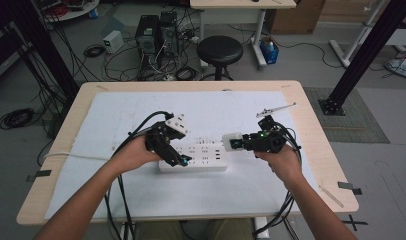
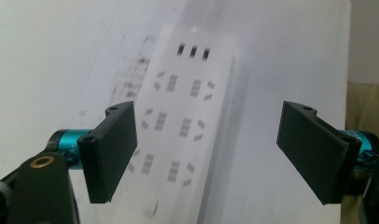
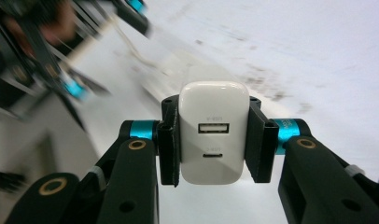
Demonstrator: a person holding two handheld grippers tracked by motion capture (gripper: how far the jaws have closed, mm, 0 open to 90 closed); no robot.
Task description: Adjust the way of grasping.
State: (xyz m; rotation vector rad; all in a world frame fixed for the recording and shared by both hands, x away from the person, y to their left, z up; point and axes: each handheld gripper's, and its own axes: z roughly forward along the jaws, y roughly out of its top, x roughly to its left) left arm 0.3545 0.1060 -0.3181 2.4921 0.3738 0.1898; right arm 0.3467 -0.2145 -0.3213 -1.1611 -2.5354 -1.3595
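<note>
A white power strip (image 1: pixel 193 159) lies flat on the white sheet, near the middle of the table. My left gripper (image 1: pixel 178 159) hovers over the strip's left end. In the left gripper view its pads stand wide apart, open, with the strip's sockets (image 2: pixel 178 126) below and nothing pressed between them (image 2: pixel 206 140). My right gripper (image 1: pixel 239 142) is just right of the strip, pointing left, shut on a white USB charger (image 1: pixel 230 140). In the right gripper view the charger (image 3: pixel 214 133) sits squarely between both pads, its ports facing the camera. The left gripper (image 3: pixel 75 88) is a blur at upper left.
The white sheet (image 1: pixel 141 110) covers most of the wooden table (image 1: pixel 316 150). A thin grey tool (image 1: pixel 276 109) lies at the sheet's back right. Cables trail from both grippers toward the front edge. A black stool (image 1: pixel 219 50) and computer towers (image 1: pixel 156 32) stand beyond the table.
</note>
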